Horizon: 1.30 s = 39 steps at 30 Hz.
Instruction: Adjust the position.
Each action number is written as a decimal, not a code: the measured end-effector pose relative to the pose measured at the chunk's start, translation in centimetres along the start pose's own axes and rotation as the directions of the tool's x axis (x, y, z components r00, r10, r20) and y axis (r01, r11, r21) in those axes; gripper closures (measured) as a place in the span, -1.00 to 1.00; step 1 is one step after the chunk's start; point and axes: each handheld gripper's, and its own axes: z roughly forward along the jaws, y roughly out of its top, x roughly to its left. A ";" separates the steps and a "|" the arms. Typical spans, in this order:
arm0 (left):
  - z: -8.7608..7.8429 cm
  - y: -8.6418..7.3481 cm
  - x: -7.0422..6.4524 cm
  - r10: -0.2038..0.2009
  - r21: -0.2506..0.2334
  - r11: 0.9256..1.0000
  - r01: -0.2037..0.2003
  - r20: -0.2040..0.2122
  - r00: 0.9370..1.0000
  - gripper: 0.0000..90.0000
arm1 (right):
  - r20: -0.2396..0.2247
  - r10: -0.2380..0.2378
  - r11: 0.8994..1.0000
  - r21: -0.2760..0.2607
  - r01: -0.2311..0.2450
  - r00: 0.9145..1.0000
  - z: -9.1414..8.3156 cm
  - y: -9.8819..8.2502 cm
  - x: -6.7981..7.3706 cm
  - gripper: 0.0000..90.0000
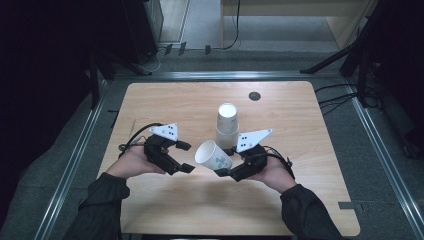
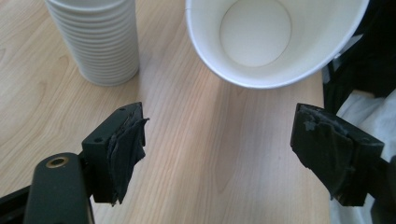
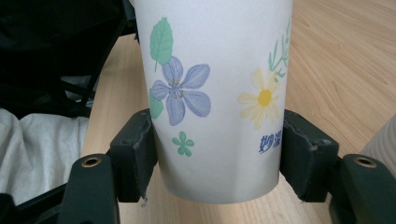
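Pale wood-grain table (image 1: 165, 100), rounded corners, smooth and bare over most of its top, wide room left and right of the stack and toward the near edge. Small dark round insert (image 1: 254, 96) set flush behind the stack, close to the far edge.

Stack (image 1: 227, 126) of white paper cups upright at mid-table, ribbed by its many nested rims, tapering downward.

Left gripper (image 1: 186, 157), black and angular with torn dark padding on its jaws, left of the stack, jaws spread wide with nothing but bare wood between them, pointed at the cup's mouth.

Right gripper (image 1: 226, 167) just in front of the stack, jaws clamped on the cup's lower sides.

Cup (image 1: 213, 155), single, thin white paper printed with flowers and leaves, tipped on its side above the table just in front of the stack, round open mouth turned toward the left gripper, a clear gap between the two.
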 end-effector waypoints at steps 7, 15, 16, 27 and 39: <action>1.0 0.4 -0.3 -0.029 -0.076 0.997 0.032 0.041 0.999 -0.55 | -0.008 0.006 1.000 -0.003 -0.006 1.000 0.0 -0.1 -0.1 -0.23; 1.7 0.9 -0.7 -0.030 -0.097 0.995 0.035 0.051 0.998 -0.55 | -0.018 0.010 1.000 0.000 -0.010 1.000 0.3 -0.1 0.0 -0.23; 1.8 0.9 -0.8 -0.030 -0.105 0.994 0.035 0.053 0.998 -0.56 | -0.020 0.010 1.000 -0.001 -0.010 1.000 0.4 -0.1 0.0 -0.23; 2.4 1.4 -1.0 -0.048 -0.127 0.990 0.055 0.060 0.997 -0.61 | -0.042 0.027 1.000 0.004 -0.027 0.999 1.0 -0.2 0.0 -0.23; 3.0 1.6 -1.1 -0.054 -0.137 0.989 0.062 0.064 0.996 -0.63 | -0.044 0.033 0.999 0.017 -0.032 0.998 1.3 -0.2 0.0 -0.23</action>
